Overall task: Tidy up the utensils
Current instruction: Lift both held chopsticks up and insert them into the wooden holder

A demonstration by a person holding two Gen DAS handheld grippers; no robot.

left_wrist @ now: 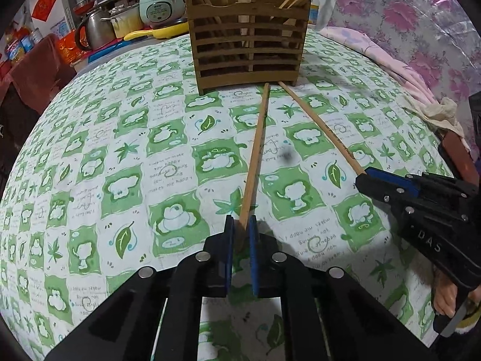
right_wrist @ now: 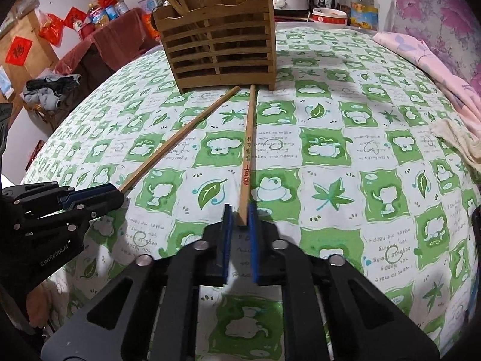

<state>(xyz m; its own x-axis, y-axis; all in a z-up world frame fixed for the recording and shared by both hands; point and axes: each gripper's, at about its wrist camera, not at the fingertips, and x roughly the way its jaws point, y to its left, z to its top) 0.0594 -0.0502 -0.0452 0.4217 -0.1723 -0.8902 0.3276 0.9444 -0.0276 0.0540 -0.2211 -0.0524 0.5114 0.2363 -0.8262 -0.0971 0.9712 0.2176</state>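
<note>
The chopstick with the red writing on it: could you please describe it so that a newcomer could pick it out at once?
Start at the slatted wooden holder standing on the green-and-white cloth. Two chopsticks lie on the cloth in front of it, their far tips near its base. The one meant runs back between the fingers of the right claw; unlike the plain chopstick, it bears red characters near its claw end.
</note>
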